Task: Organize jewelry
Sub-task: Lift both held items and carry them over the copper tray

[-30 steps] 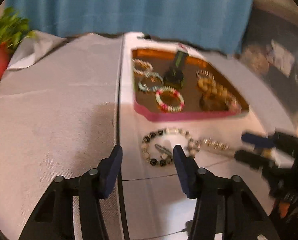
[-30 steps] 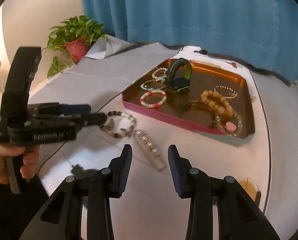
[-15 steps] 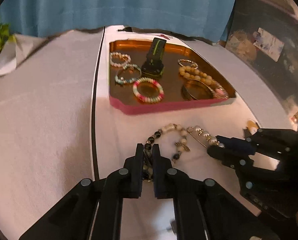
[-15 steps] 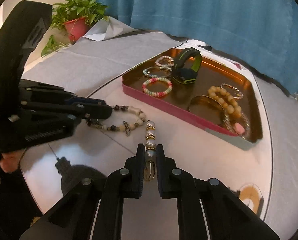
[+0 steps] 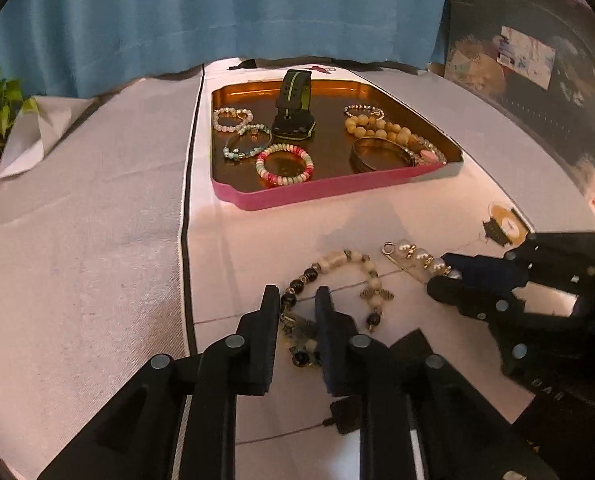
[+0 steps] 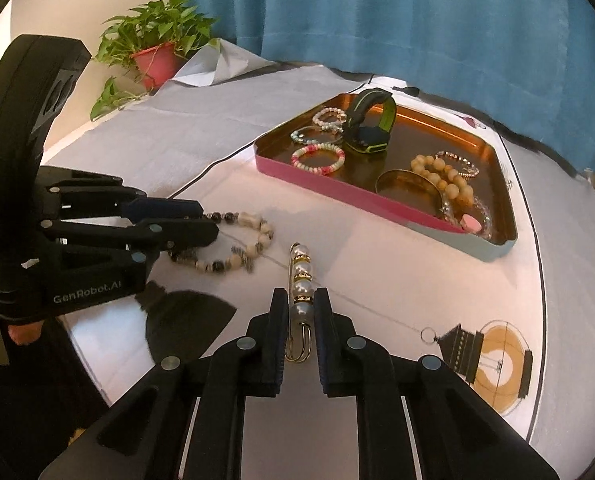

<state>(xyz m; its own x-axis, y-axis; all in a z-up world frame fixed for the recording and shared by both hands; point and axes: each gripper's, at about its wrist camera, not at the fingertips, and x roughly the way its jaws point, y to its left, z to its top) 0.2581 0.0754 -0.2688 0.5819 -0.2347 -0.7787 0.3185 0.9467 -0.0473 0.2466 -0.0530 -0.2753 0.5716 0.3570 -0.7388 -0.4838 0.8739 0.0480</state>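
White tabletop [image 6: 381, 264]; left tool [image 5: 297, 300] opening on half-hidden bracelet [image 5: 331, 259], right tool [image 6: 301, 300] opening on pearl pin [image 6: 300, 267].

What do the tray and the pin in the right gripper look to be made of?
Tray: likely thin painted metal, since the inside has a glossy copper sheen and the outer wall is pink. Pin: gold-toned wire, probably metal, strung with glossy white pearl-like beads; real or imitation can't be told.

Left gripper [image 5: 297, 300] angled downward, jaws opening, right gripper [image 6: 300, 300] likewise angled downward, jaws opening
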